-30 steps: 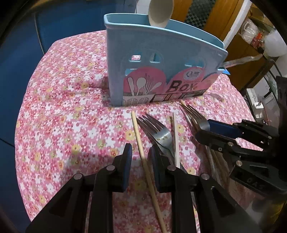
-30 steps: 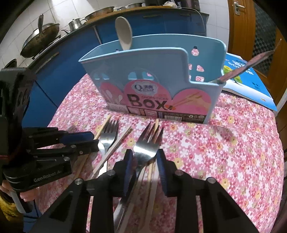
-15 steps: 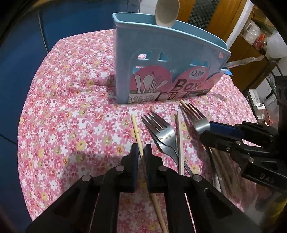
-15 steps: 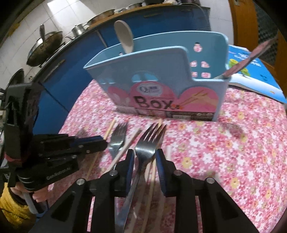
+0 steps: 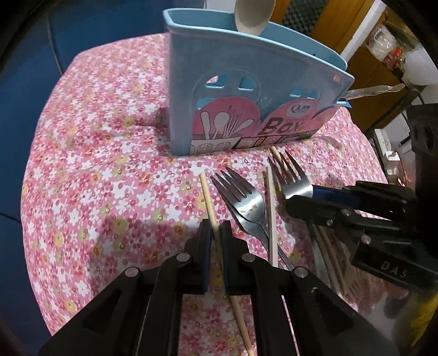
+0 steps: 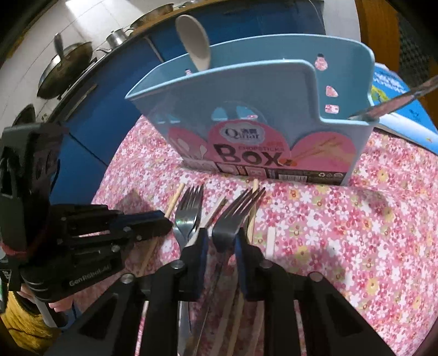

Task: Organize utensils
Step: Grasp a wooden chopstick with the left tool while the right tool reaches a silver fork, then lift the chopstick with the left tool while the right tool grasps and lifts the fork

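Observation:
A blue utensil box (image 5: 246, 90) (image 6: 260, 115) stands on the flowered tablecloth, with a white spoon (image 5: 254, 16) (image 6: 195, 43) and a knife (image 6: 397, 102) in it. My left gripper (image 5: 215, 232) is shut on a wooden chopstick (image 5: 208, 197) lying on the cloth. My right gripper (image 6: 219, 238) is shut on a steel fork (image 6: 238, 213), lifted slightly off the cloth; it also shows in the left wrist view (image 5: 293, 180). A second fork (image 5: 243, 200) (image 6: 189, 210) and more chopsticks (image 5: 271, 208) lie between the grippers.
The round table's cloth (image 5: 95, 137) drops off at the left and near edges. A blue book (image 6: 397, 109) lies behind the box on the right. Blue cabinets with pots (image 6: 65, 63) stand behind the table.
My left gripper has closed on the chopstick. My right gripper has tightened on the fork and raised it a little toward the box.

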